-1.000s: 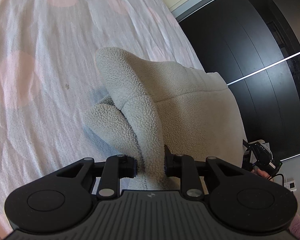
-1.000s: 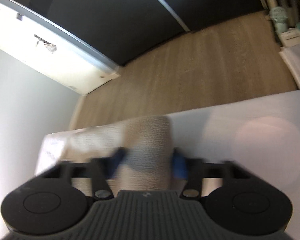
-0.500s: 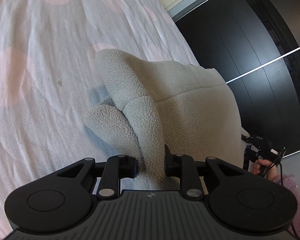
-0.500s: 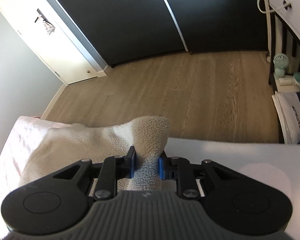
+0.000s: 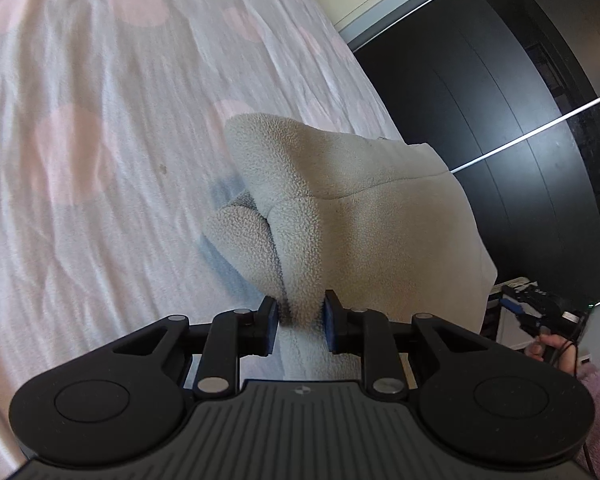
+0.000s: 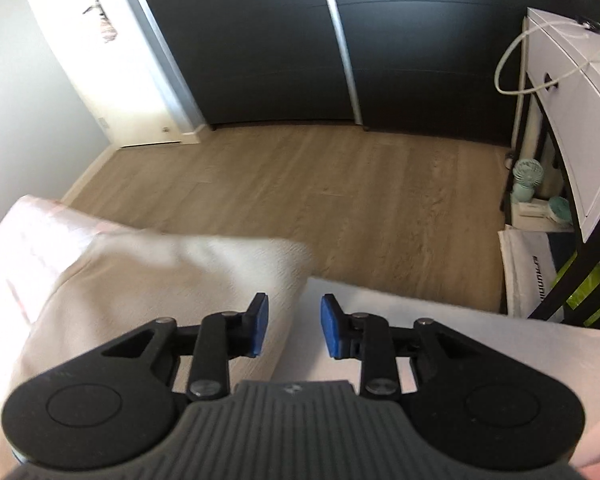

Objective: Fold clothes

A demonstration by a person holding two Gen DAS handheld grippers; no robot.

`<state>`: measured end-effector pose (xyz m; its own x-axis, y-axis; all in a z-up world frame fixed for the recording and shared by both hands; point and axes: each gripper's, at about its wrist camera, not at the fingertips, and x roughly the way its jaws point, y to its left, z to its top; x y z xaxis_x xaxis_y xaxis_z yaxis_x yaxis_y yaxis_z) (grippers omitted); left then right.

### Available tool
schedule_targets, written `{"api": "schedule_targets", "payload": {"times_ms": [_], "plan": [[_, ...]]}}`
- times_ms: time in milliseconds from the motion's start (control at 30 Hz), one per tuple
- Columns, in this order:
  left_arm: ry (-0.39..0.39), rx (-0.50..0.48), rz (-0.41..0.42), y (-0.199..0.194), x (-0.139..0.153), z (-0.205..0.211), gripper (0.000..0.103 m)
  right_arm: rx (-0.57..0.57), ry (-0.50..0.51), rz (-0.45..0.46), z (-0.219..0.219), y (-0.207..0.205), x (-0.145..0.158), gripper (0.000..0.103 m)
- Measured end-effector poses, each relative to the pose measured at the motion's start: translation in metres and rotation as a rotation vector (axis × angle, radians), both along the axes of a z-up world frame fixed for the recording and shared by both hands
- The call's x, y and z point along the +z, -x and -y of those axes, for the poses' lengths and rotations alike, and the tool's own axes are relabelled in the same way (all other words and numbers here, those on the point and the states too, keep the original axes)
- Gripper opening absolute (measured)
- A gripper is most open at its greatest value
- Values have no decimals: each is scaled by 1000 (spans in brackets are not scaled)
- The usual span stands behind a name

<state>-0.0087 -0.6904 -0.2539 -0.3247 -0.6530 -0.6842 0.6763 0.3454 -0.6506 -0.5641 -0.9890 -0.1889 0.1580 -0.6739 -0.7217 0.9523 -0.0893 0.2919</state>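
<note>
Fleece, thick and nubbly, is bunched between the pads of my left gripper (image 5: 300,322), which is clamped narrow on a fold of the grey fleece garment (image 5: 360,208). My right gripper (image 6: 294,330) is opening with nothing between its blue pads; the garment's edge lies just beside its left pad. The garment lies draped at the edge of the bed (image 5: 80,140), on the pink-spotted sheet, with part of it hanging toward the wooden floor (image 6: 300,184). To do this fold well, I judge I should keep the left pinch firm, re-grip the loose corner with the right, and carry both hands level so the edge lands square
</note>
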Motion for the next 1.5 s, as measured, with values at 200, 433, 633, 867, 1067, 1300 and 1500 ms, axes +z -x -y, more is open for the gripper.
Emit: {"api": "schedule_targets", "payload": {"times_ms": [200,433,633,867,1067,1300,1500], "plan": [[-42,-31,158,1,33,-15,16,133,35,74,-60,-10,25,33],[2,-40,269,9,82,-46,15,276,112,56,-146,-39,64,34],[94,-101,393,50,135,-68,18,386,183,-38,-223,-74,106,41],[198,-164,549,109,187,-93,50,405,303,-105,-310,-107,139,75],[269,-183,658,153,213,-125,62,350,338,-122,-362,-129,149,87],[325,-148,823,192,218,-161,73,308,401,-137,-407,-152,151,97],[303,-106,841,208,204,-180,76,323,319,-121,-437,-154,129,97]]}}
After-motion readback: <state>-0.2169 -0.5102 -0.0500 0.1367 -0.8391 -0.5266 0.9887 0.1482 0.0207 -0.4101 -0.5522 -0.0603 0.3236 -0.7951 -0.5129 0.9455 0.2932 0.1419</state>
